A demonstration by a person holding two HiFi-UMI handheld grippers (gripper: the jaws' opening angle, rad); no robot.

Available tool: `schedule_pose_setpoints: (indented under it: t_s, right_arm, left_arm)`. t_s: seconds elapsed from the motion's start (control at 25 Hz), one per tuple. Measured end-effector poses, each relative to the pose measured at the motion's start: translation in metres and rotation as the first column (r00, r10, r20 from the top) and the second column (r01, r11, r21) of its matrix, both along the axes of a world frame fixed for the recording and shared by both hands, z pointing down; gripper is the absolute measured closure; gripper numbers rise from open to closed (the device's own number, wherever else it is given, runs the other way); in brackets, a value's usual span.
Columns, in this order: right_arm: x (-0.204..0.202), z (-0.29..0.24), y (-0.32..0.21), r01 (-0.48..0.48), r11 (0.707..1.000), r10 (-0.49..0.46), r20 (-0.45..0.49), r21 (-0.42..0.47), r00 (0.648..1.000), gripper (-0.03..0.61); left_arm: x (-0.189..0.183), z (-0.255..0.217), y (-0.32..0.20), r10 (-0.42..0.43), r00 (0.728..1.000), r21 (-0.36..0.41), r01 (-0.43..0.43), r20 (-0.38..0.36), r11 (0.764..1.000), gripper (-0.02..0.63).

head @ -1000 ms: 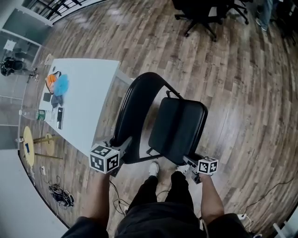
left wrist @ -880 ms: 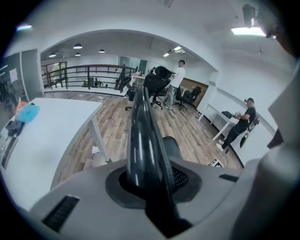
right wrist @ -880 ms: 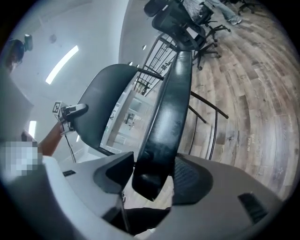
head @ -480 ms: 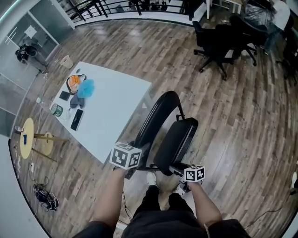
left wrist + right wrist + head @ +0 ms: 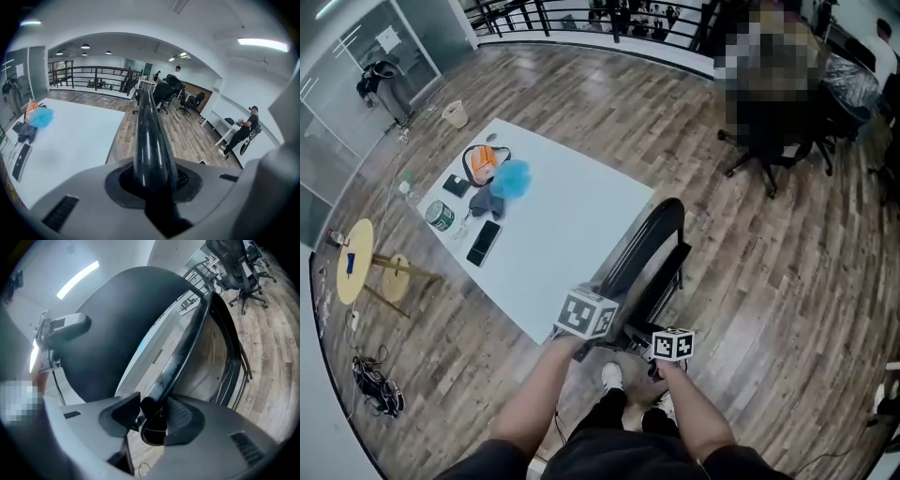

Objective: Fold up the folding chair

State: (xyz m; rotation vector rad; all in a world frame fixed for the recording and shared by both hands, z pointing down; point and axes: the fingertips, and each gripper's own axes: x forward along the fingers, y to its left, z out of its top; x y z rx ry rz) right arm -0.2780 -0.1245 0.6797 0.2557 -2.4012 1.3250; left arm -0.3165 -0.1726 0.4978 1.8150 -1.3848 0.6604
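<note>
Head view had the black metal folding chair (image 5: 652, 253) nearly flat at centre beside a white rectangular table (image 5: 553, 234), left gripper (image 5: 598, 306) and right gripper (image 5: 667, 339) at its lower end. Left gripper view showed that claw (image 5: 152, 180) clenched on the chair's glossy frame tube (image 5: 147, 131). Right gripper view showed its jaws closing on the seat-edge tube (image 5: 180, 359) pinched between them.

I see a white bench (image 5: 553, 234) on the wood floor (image 5: 787, 272). It carries an orange bag (image 5: 483, 159) just beside a blue fluffy thing (image 5: 512, 178), a dark phone (image 5: 485, 243) and a green tin (image 5: 440, 215). Left of it stands a round yellow side table (image 5: 354, 260), with tangled cables (image 5: 370, 384) nearer me and a black office chair (image 5: 778, 141) and a railing (image 5: 572, 19) far off
</note>
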Motion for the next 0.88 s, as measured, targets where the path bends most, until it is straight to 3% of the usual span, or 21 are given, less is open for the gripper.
schedule_pose_setpoints:
  t_s: [0.2,0.4,0.88]
  right_arm:
    - [-0.047,0.007,-0.004,-0.014,1.000,0.014,-0.044,0.002,0.999,0.425]
    - [-0.084,0.009,-0.004,-0.037,0.999,0.036,-0.029,-0.027,0.999,0.434]
    - [-0.127,0.018,-0.008,-0.006,1.000,0.006,-0.062,0.003,0.998,0.433]
  left_arm:
    - [-0.042,0.007,0.000,0.001,1.000,-0.007,-0.002,-0.021,1.000,0.529]
    - [-0.077,0.012,-0.003,0.002,0.999,-0.009,-0.002,-0.037,1.000,0.529]
    - [-0.128,0.024,-0.006,0.015,0.998,-0.014,-0.016,-0.053,1.000,0.529]
